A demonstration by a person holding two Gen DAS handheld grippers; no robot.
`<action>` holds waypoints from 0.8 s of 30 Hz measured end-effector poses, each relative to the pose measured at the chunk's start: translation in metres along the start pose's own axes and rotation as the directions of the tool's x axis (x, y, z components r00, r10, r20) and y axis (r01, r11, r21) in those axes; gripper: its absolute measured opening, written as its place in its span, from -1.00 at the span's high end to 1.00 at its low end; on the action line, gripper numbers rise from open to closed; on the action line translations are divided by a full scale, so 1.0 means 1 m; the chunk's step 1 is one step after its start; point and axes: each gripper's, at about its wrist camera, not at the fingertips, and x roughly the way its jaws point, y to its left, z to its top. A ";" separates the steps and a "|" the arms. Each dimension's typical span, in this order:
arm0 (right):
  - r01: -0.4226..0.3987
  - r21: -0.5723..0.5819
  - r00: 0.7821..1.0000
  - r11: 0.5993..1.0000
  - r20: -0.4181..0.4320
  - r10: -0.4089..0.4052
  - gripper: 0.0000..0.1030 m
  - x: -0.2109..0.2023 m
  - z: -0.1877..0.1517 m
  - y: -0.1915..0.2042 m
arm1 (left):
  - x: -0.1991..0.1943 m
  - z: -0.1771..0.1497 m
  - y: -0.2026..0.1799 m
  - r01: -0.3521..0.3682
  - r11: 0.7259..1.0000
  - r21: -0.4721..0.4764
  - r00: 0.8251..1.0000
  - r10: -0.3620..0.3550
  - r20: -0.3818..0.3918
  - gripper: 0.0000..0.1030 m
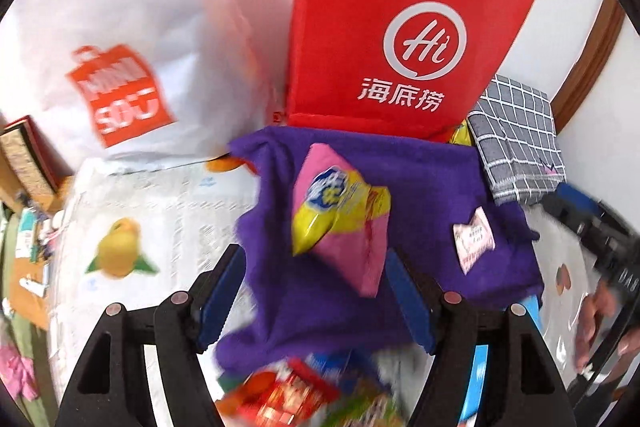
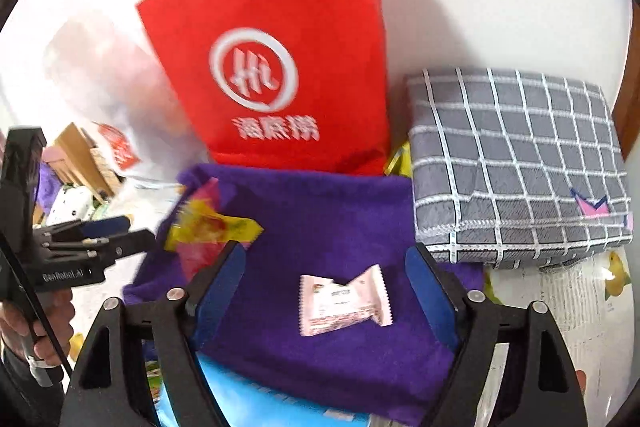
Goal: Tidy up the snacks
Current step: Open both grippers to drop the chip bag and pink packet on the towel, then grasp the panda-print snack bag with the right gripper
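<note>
A purple cloth (image 1: 420, 183) is spread over the table. On it lies a pink-and-yellow snack bag (image 1: 340, 211), just beyond my left gripper (image 1: 314, 259), which is open; its blue pads do not touch the bag. To the right on the same cloth lies a small pink-and-white wrapped candy (image 1: 474, 239). In the right wrist view that candy (image 2: 344, 301) sits between the fingers of my right gripper (image 2: 326, 251), which is open and clear of it. The snack bag (image 2: 208, 227) appears blurred at the left there.
A red paper bag (image 1: 400, 27) and a white shopping bag (image 1: 120, 47) stand behind the cloth. A folded grey checked cloth (image 2: 516, 163) lies at the right. More snack packets (image 1: 288, 395) and a blue package (image 2: 248, 395) lie at the near edge. A fruit-print tablecloth (image 1: 140, 227) covers the left.
</note>
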 end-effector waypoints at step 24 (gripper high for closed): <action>-0.075 -0.019 0.994 0.997 -0.087 0.073 -0.45 -0.095 -0.153 0.060 | -0.113 -0.119 0.026 0.052 0.997 -0.055 0.993 -0.045 0.107 -0.35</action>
